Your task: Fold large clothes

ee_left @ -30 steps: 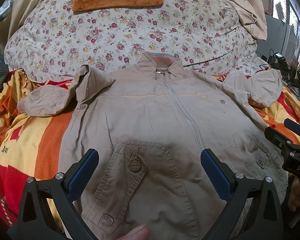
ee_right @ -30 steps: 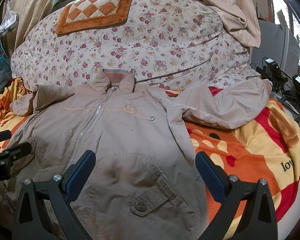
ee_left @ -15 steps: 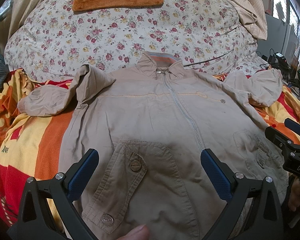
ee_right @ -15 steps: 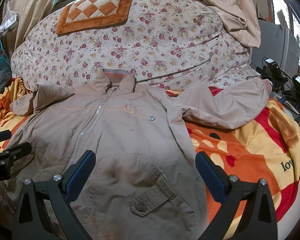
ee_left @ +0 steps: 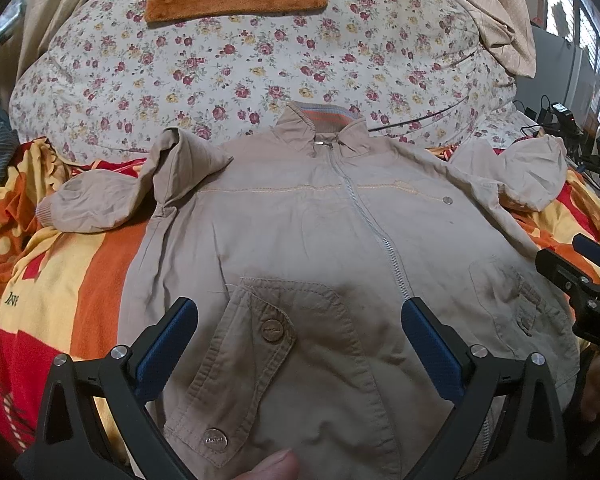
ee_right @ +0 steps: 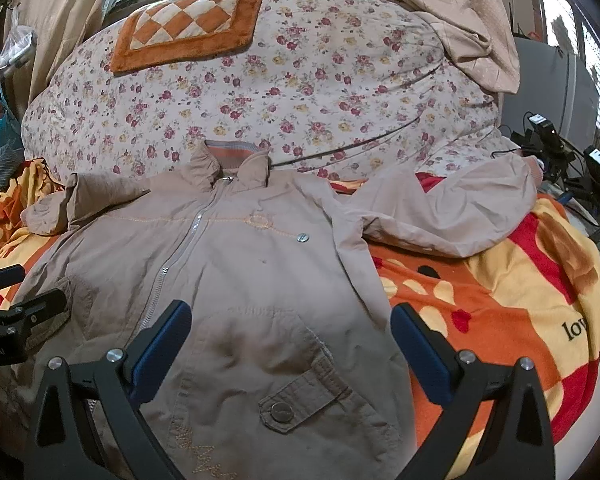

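While both grippers gape, the jacket (ee_left: 300, 232) lies just ahead.

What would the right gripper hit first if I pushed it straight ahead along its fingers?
Most likely the beige jacket: the right gripper is open and points over the jacket's lower front, above the flap pocket. Depth is unclear; beyond the jacket lies the floral duvet.

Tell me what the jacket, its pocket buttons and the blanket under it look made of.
Jacket: a matte beige woven cloth, probably cotton, judging by its fine creases and stitched seams. Buttons: dull silvery metal snaps, with faint stamped lettering. Blanket: soft fleece, it seems, with a fuzzy printed surface in orange, yellow and red.
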